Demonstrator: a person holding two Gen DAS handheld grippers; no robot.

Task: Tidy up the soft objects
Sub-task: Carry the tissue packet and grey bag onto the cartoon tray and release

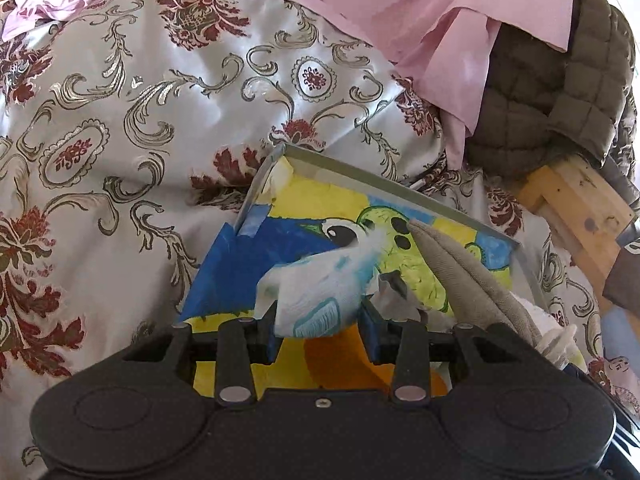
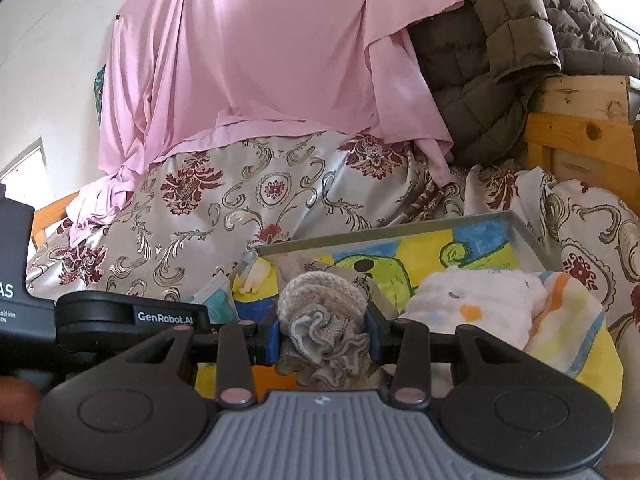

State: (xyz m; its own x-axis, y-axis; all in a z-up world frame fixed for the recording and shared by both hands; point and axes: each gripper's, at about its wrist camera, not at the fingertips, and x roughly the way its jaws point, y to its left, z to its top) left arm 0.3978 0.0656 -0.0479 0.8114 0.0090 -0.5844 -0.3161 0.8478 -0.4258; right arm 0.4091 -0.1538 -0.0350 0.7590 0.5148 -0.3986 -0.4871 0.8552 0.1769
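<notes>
A shallow tray [image 1: 362, 179] with a painted yellow, blue and green bottom lies on the patterned bedspread [image 1: 132, 128]. My left gripper [image 1: 320, 316] is shut on a white and pale blue sock [image 1: 320, 286] just above the tray's near part. A grey-brown sock [image 1: 468, 276] lies across the tray to its right. In the right wrist view, my right gripper [image 2: 322, 334] is shut on a bunched grey-beige sock [image 2: 324, 312] over the tray [image 2: 384, 226]. A white cloth with orange marks [image 2: 476, 304] lies in the tray to its right.
A pink sheet [image 2: 256, 60] and a quilted olive jacket [image 2: 504, 40] are draped at the back. A wooden bed frame [image 2: 580, 148] stands at the right. The left gripper's black body [image 2: 120, 316] shows at the left of the right wrist view.
</notes>
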